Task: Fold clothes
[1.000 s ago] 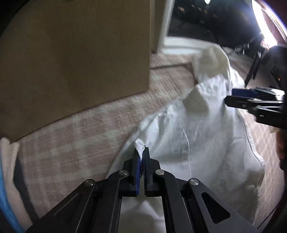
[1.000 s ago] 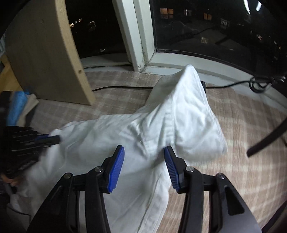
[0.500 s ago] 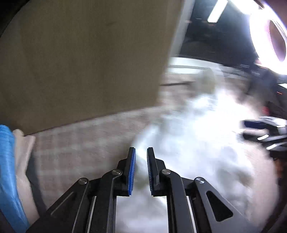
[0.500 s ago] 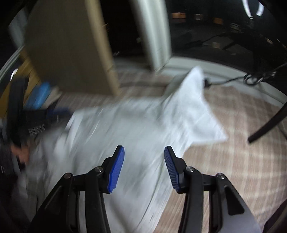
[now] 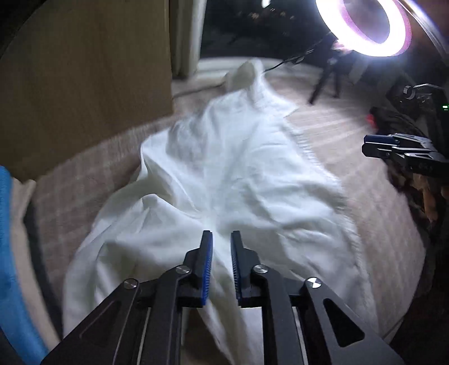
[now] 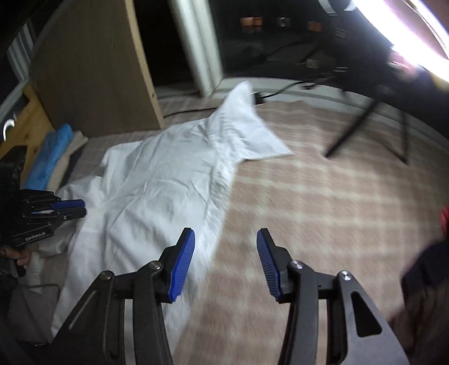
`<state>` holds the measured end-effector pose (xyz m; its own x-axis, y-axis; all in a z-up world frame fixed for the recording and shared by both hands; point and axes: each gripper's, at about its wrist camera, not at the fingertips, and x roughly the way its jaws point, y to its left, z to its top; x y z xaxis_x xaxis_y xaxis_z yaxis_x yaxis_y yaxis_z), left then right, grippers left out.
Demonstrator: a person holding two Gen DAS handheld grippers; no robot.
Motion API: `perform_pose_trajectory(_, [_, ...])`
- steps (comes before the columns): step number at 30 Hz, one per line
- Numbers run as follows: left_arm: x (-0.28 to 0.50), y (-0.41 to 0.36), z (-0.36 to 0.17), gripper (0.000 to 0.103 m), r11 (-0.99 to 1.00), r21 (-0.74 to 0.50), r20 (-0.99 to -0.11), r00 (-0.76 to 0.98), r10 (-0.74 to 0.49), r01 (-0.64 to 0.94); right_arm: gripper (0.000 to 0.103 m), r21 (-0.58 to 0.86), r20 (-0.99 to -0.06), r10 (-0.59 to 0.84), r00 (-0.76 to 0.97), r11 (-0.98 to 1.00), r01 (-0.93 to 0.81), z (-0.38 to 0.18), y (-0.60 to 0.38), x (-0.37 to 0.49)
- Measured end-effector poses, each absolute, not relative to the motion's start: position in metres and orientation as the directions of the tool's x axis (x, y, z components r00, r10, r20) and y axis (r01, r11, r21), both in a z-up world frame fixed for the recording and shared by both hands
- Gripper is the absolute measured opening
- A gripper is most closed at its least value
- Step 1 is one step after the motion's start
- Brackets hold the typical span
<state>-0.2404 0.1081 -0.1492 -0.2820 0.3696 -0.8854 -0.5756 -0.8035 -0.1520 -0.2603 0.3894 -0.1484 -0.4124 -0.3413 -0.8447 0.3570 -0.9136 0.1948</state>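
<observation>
Left gripper point(image 5: 221, 238): jaws opening, a narrow gap between the blue pads, nothing clamped; white cloth lies beneath. Right gripper point(image 6: 226, 238): jaws stand moderately apart and empty, over the garment's right edge and the bare covering. White garment point(image 6: 168, 179): spread crumpled on the checked bed cover point(image 6: 322, 196), one sleeve reaching toward the window sill. Left of it, a folded blue item point(image 6: 49, 157) beside a wooden board point(image 6: 92, 70). Beyond, a lit ring light point(image 5: 364, 25) on a stand.

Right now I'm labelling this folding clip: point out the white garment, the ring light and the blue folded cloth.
white garment point(image 6: 168, 179): right wrist view, middle of its spread body.
ring light point(image 5: 364, 25): left wrist view, glowing ring's left arc.
blue folded cloth point(image 6: 50, 157): right wrist view, its top face.
</observation>
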Motion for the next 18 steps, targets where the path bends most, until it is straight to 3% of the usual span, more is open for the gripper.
perform_pose_trajectory(4, [-0.206, 0.11, -0.129, 0.025, -0.74, -0.222, -0.863, -0.224, 0.452, -0.635, 0.046, 0.368, -0.784, -0.473, -0.403, -0.876, 0.312, -0.115, 0.438, -0.21])
perform_pose_trajectory(9, [-0.134, 0.076, -0.131, 0.025, -0.761, -0.249, -0.893, -0.163, 0.42, -0.599, 0.046, 0.392, -0.748, -0.524, -0.407, -0.844, 0.365, -0.064, 0.48, -0.171])
perform_pose_trajectory(13, [-0.077, 0.06, -0.148, 0.025, -0.768, -0.417, -0.855, -0.075, 0.513, -0.486, 0.053, 0.407, -0.73, -0.57, -0.376, -0.805, 0.432, -0.041, 0.496, -0.162])
perform_pose_trajectory(15, [-0.061, 0.065, -0.164, 0.026, -0.785, -0.421, -0.866, -0.058, 0.497, -0.454, 0.053, 0.39, -0.734, -0.573, -0.364, -0.795, 0.465, -0.036, 0.497, -0.158])
perform_pose_trajectory(18, [-0.041, 0.063, -0.196, 0.026, -0.883, -0.218, -0.954, -0.101, 0.283, -0.415, 0.053, 0.373, -0.761, -0.579, -0.294, -0.76, 0.532, -0.048, 0.488, -0.151])
